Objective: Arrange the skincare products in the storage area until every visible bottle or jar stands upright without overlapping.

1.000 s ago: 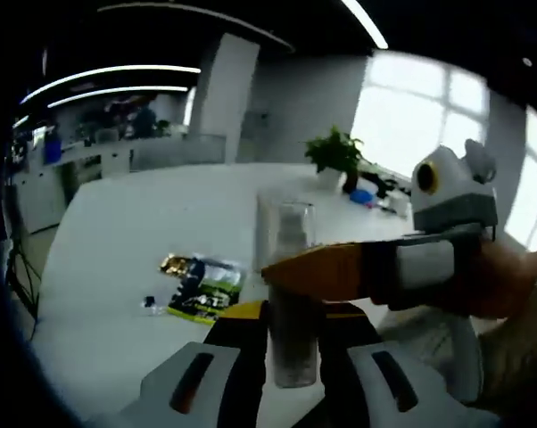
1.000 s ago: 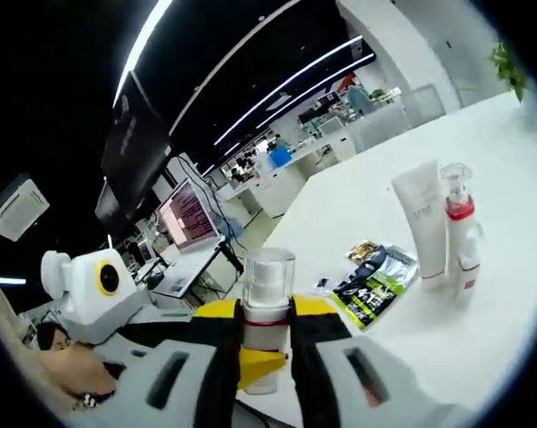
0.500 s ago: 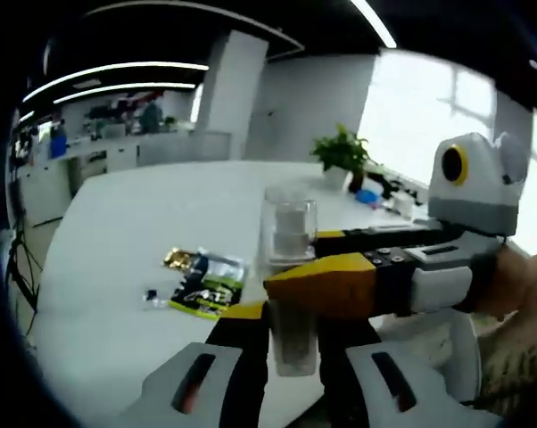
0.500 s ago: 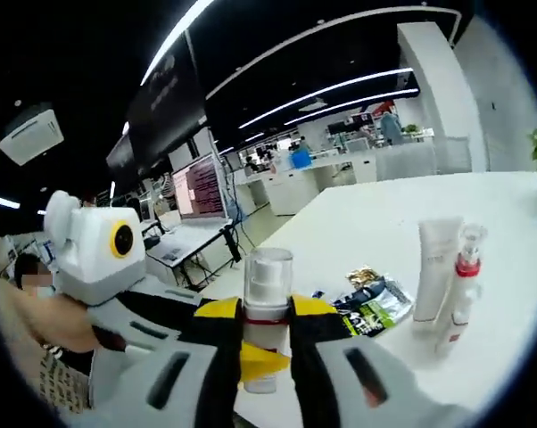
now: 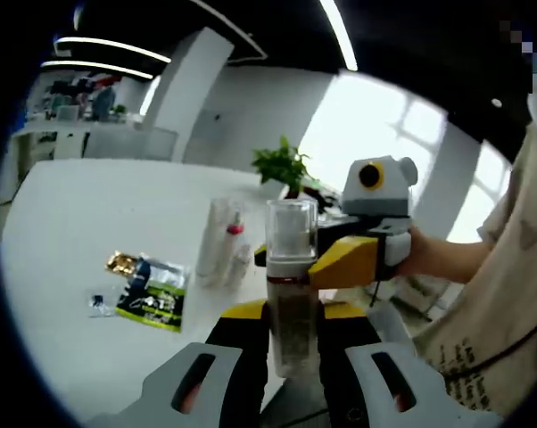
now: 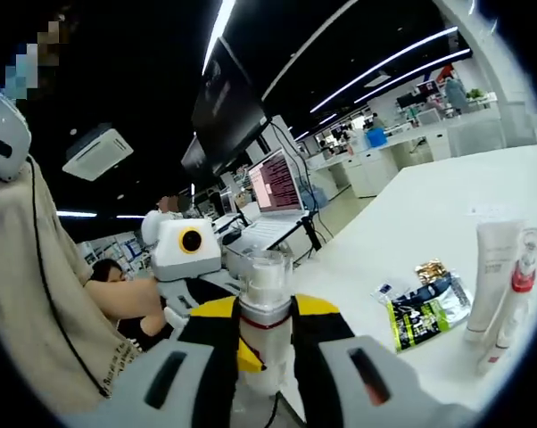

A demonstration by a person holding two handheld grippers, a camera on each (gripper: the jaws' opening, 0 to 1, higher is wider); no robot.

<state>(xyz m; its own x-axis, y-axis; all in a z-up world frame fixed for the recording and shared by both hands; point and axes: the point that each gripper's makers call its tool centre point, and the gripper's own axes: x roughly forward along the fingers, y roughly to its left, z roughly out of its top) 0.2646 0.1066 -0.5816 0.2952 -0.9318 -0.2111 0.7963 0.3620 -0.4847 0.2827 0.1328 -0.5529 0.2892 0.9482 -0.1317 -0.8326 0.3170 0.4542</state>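
A pump bottle (image 5: 291,285) with a clear cap and a red collar stands upright in the air between both grippers. My left gripper (image 5: 291,314) is shut on its grey body. My right gripper (image 5: 329,259) comes in from the right, its yellow jaw at the bottle's neck. In the right gripper view the same bottle (image 6: 264,290) sits between the jaws of my right gripper (image 6: 264,314), which is shut on the collar; the left gripper (image 6: 190,292) reaches in from the left. A white tube (image 6: 490,276) and a red-collared pump bottle (image 6: 515,299) stand upright on the white table (image 6: 429,205).
Sachet packets (image 5: 151,294) lie flat on the table (image 5: 63,214) left of the tube (image 5: 217,251) and small bottle (image 5: 241,262). A potted plant (image 5: 282,165) stands at the far edge. A person (image 5: 509,267) is close on the right. An open laptop (image 6: 277,183) sits on another desk.
Both views have swung round with the hands; the tube and small bottle now appear in the left gripper view. Both grippers keep the same hold on the capped bottle.
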